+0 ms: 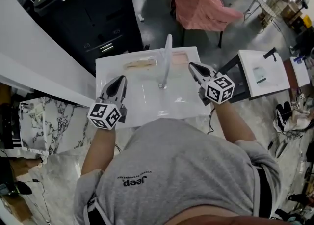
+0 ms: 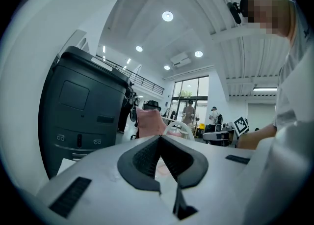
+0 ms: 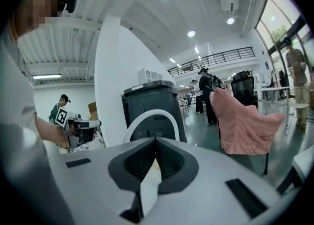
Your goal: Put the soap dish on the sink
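Note:
A white sink [image 1: 147,102] with an arched faucet [image 1: 166,62] stands in front of the person in the head view. On its back ledge a pale pink rectangular soap dish [image 1: 180,58] lies right of the faucet, and a tan wooden piece [image 1: 141,63] lies left of it. My right gripper [image 1: 192,66] hovers just right of the pink dish, shut and holding nothing. My left gripper [image 1: 120,79] hangs over the sink's left part, also shut and holding nothing. The faucet [image 3: 149,121] arches beyond the right gripper [image 3: 156,139] in its own view. Beyond the left gripper [image 2: 160,137], the faucet [image 2: 179,126] shows too.
A black cabinet [image 1: 83,13] stands behind the sink at the left. A chair draped in pink cloth [image 1: 201,3] stands behind at the right. There is a white side table [image 1: 262,71] to the right and a marbled block [image 1: 41,121] to the left.

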